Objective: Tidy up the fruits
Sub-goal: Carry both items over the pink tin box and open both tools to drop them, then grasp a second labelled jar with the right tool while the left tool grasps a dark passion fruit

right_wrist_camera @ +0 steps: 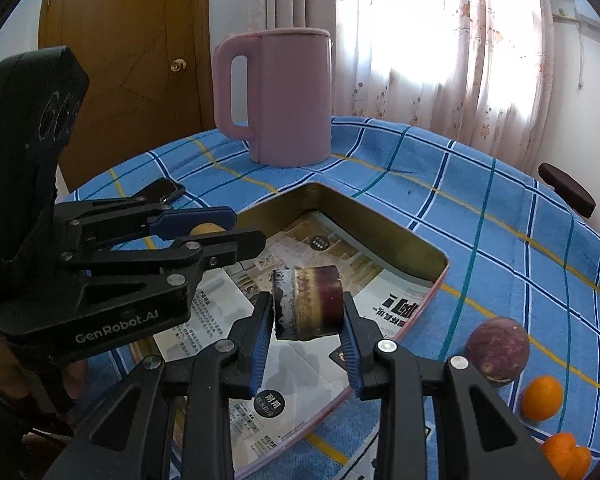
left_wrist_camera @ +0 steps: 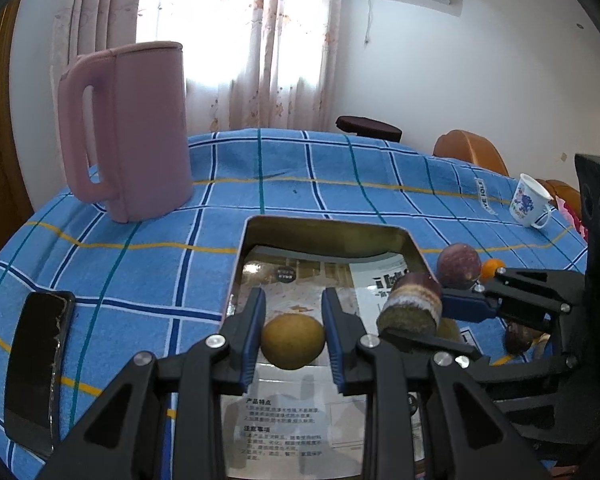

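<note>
My left gripper [left_wrist_camera: 293, 312] is shut on a round yellow-brown fruit [left_wrist_camera: 293, 341] and holds it over the paper-lined metal tray [left_wrist_camera: 324, 236]. My right gripper [right_wrist_camera: 306, 320] is shut on a short striped purple sugarcane piece [right_wrist_camera: 308, 306], also over the tray [right_wrist_camera: 380, 220]. The sugarcane piece shows in the left wrist view [left_wrist_camera: 410, 304] at the tray's right side. A purple passion fruit [right_wrist_camera: 496, 348] and small oranges [right_wrist_camera: 542, 396] lie on the cloth right of the tray. The left gripper [right_wrist_camera: 224, 228] appears in the right wrist view with the yellow fruit [right_wrist_camera: 206, 229] between its fingers.
A pink kettle [left_wrist_camera: 140, 128] stands behind the tray on the blue checked tablecloth [left_wrist_camera: 140, 264]. A black phone [left_wrist_camera: 38, 364] lies at the left. A white printed cup [left_wrist_camera: 530, 200] stands at the far right. Another dark fruit [left_wrist_camera: 518, 340] lies under the right gripper.
</note>
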